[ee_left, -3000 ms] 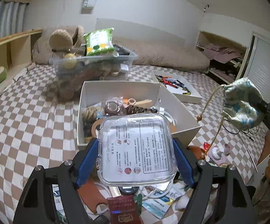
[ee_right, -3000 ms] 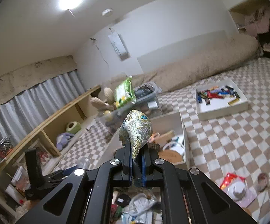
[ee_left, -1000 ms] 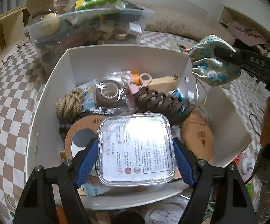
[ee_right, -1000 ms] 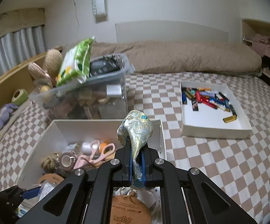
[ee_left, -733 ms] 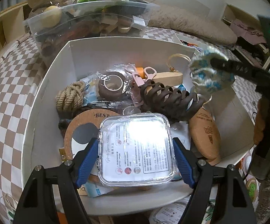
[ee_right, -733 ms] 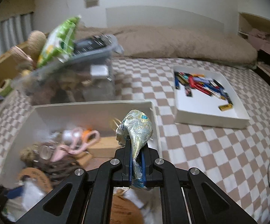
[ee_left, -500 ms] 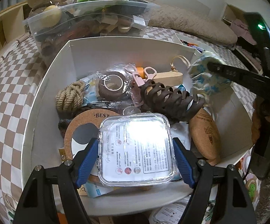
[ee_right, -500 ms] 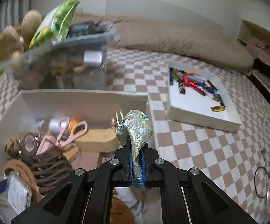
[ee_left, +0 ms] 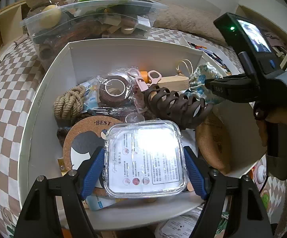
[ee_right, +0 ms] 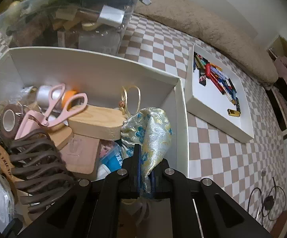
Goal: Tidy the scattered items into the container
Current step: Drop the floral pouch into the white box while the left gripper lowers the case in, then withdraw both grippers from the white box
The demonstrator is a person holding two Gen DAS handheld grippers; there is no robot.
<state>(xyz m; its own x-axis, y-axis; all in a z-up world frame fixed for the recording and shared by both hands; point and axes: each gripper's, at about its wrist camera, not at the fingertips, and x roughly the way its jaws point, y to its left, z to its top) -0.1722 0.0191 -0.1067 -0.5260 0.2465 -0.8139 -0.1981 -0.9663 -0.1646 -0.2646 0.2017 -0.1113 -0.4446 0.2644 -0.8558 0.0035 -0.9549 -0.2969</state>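
A white open box [ee_left: 44, 91] [ee_right: 96, 67] on the checked bed holds several items: rope, tape roll, pink scissors [ee_right: 52, 111], a wooden block [ee_right: 98, 123], a brown hair claw [ee_left: 175, 105], cork coasters. My left gripper [ee_left: 144, 165] is shut on a clear square plastic case [ee_left: 145, 158] above the box's near side. My right gripper [ee_right: 143, 166] [ee_left: 205, 85] is shut on a pale blue-and-gold brocade pouch [ee_right: 151, 127] [ee_left: 201, 75], low inside the box's far right corner, beside the wooden block.
A clear tub [ee_left: 88, 19] full of odds and ends stands behind the box. A shallow white tray [ee_right: 218, 91] of small colourful items lies to the right. Loose packets [ee_left: 179, 226] lie at the near edge. A black cable [ee_right: 268, 200] lies on the bedcover.
My right gripper has come down and tilted, bringing the pouch from above the box's right rim into the box. The left gripper and the case have stayed put.
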